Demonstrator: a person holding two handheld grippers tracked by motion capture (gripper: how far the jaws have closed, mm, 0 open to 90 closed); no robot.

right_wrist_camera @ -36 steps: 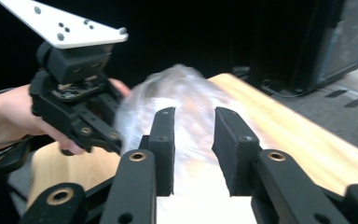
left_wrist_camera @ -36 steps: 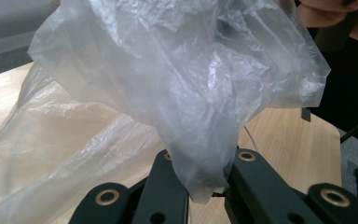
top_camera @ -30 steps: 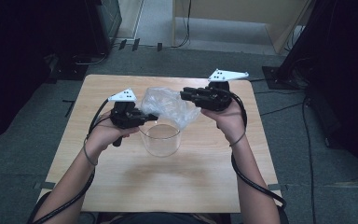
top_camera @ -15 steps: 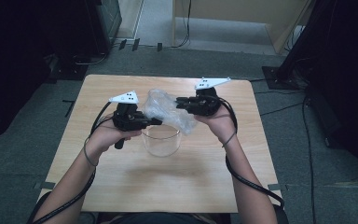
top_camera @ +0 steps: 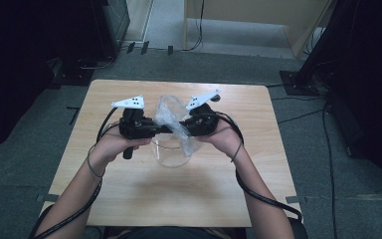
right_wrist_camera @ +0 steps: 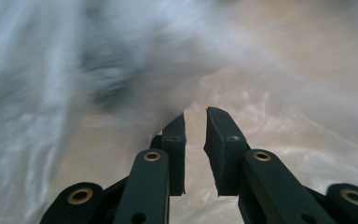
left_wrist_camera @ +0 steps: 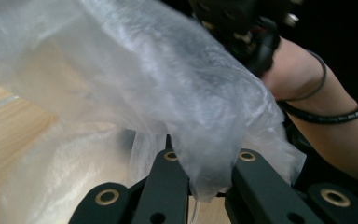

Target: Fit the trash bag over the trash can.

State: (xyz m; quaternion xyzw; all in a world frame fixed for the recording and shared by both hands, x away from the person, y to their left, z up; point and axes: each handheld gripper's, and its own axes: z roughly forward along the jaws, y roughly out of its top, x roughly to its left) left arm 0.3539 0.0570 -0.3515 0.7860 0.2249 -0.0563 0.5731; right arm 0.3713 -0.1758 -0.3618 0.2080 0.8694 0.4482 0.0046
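Bag (top_camera: pixel 171 119) upright between both grippers

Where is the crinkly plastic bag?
In the high view, the plastic bag hangs mid-table between the left gripper and right gripper, above the clear bowl.

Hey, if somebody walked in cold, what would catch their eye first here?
A crumpled clear plastic bag held up mid-table between the left hand-held gripper and the right hand-held gripper. Just beneath it stands a clear glass bowl on the wooden table.
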